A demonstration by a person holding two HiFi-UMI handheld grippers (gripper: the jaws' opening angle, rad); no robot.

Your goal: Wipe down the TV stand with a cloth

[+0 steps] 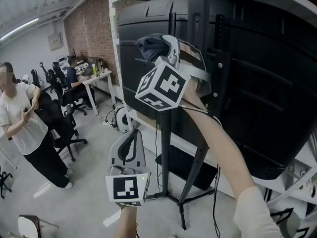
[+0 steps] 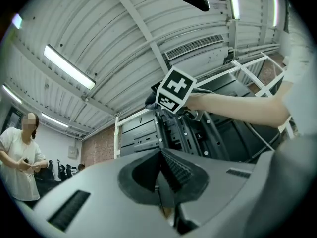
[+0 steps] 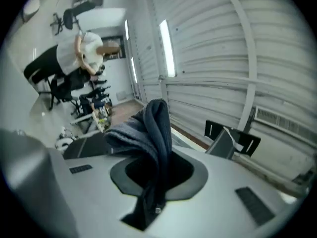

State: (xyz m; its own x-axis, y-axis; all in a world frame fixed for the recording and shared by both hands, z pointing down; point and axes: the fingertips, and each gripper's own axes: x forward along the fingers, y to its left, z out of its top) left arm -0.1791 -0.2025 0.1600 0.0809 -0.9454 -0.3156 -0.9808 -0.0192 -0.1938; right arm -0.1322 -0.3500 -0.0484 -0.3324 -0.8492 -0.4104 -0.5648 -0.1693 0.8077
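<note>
The pale grey concrete floor (image 1: 94,192) carries a black metal TV stand (image 1: 164,157) at 6 o'clock (legs splayed) and a black wheeled office chair (image 1: 58,125) at 9 o'clock.

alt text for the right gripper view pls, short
The right gripper is shut on a dark blue-grey cloth, which bunches up above the jaws. Behind it, in a tilted view, are a ribbed white ceiling with a strip light and a person in a white top near office chairs.

One left gripper (image 1: 130,135), one right gripper (image 1: 167,44), one cloth (image 1: 148,44), one TV stand (image 1: 167,148), two people (image 1: 22,125) (image 1: 73,77).
</note>
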